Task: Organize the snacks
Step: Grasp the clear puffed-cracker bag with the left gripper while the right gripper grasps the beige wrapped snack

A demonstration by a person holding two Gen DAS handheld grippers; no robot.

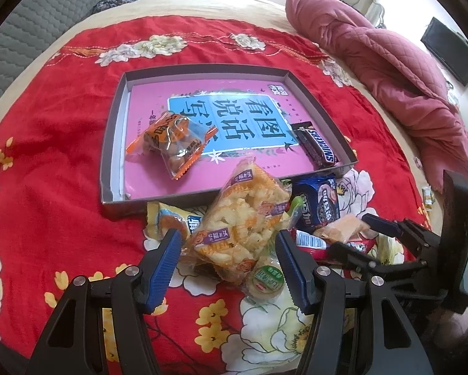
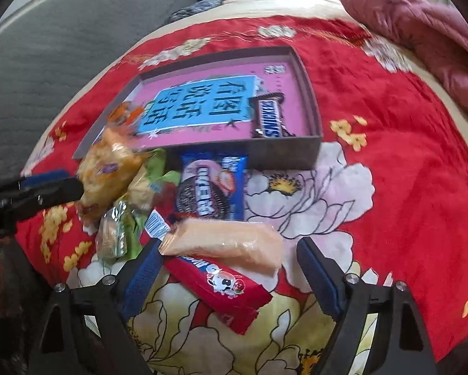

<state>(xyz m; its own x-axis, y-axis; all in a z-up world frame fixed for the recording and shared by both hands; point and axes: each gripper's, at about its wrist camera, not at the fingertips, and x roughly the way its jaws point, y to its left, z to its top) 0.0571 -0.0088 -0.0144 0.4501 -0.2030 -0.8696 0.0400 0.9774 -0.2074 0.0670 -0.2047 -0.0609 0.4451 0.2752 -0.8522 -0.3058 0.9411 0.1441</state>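
The right tool [image 2: 226, 273] stands wide open around a pale orange wafer pack [image 2: 227, 245], its pads not pressing it. The pack lies on a red strawberry-milk bar [image 2: 218, 284] on the bed, near the box [image 2: 284, 153]. It looks light, crinkly and easily crushed, so a gentle pinch across its middle seems best. The left tool [image 1: 229, 262] sits half open around a puffed snack bag [image 1: 243, 228].

A bed [image 1: 62, 156] in red floral cloth — bearing a shallow box [image 1: 109, 153], loose snack packets [image 2: 209, 187] and, seemingly, a pink quilt [image 1: 390, 62].
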